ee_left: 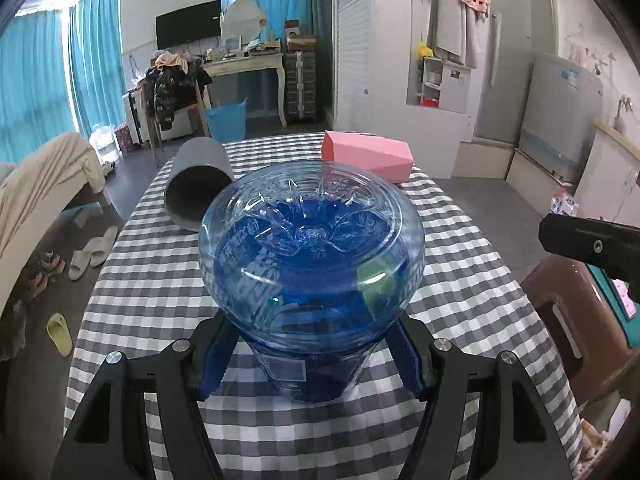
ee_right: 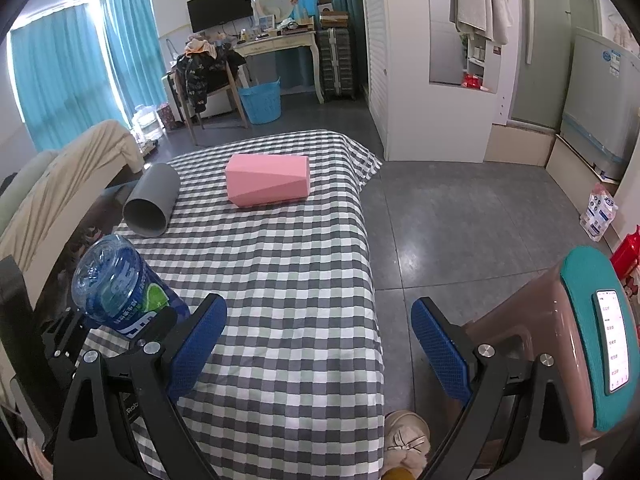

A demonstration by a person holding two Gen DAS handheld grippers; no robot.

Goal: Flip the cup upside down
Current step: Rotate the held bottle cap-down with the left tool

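Observation:
A grey cup (ee_left: 199,184) (ee_right: 151,207) lies on its side at the far left of the checked table, its open mouth toward me. A pink faceted cup (ee_left: 368,155) (ee_right: 267,179) lies on its side further right. My left gripper (ee_left: 310,360) is shut on a clear blue plastic bottle (ee_left: 312,256) (ee_right: 116,286), whose base points at the camera; its blue pads (ee_left: 214,360) press both sides. The bottle's lower end is hidden. My right gripper (ee_right: 318,320) stands open and empty over the table's near right edge, well short of both cups.
The checked tablecloth (ee_right: 280,264) covers the table, with bare grey floor to its right. A brown plastic stool (ee_right: 536,320) carrying a teal pad and a phone (ee_right: 612,340) stands at the near right. A bed is on the left. A slippered foot (ee_right: 404,436) shows below.

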